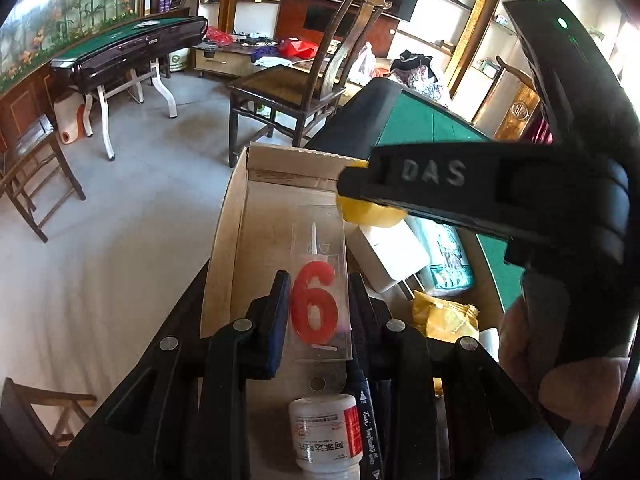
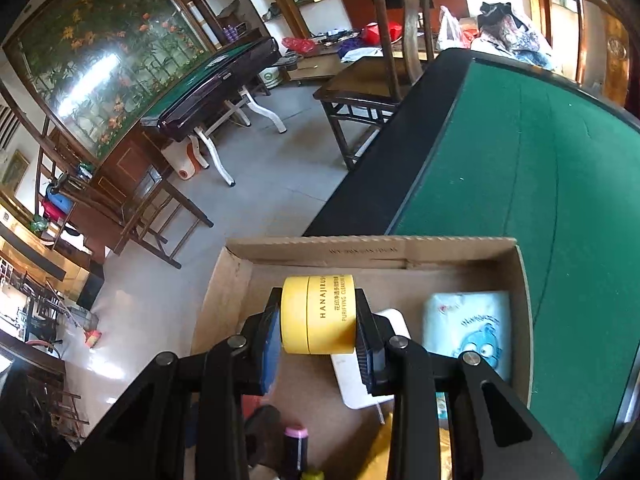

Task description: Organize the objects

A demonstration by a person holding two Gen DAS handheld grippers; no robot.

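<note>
Fingers of your right gripper point(image 2: 318, 330) are closed flat on the two end faces of the yellow jar point(image 2: 318, 314), which lies sideways between the pads above the open cardboard box point(image 2: 224, 280). Fingers of your left gripper point(image 1: 318, 312) are pinched on the long edges of the clear candle pack point(image 1: 320, 292), a thin transparent sleeve around a red figure-six candle, held over the same box at its left side.

The jar is a squat, rigid plastic cylinder with a smooth printed wall; judged light to moderate, it could roll if gripped on the curve, so the flat ends are the sound hold. The candle pack is feather-light but flexible (its walls would buckle under hard pressure, and the wax could snap), so grip gently at the edges.

Beneath lie a white charger block point(image 2: 352, 376), hard and glossy, a soft blue tissue packet point(image 2: 472, 328), a crinkled yellow sachet point(image 1: 440, 316), a white medicine bottle point(image 1: 324, 436) and a dark marker pen point(image 1: 368, 420). The box sits at the edge of the green felt tabletop point(image 2: 540, 160).
</note>
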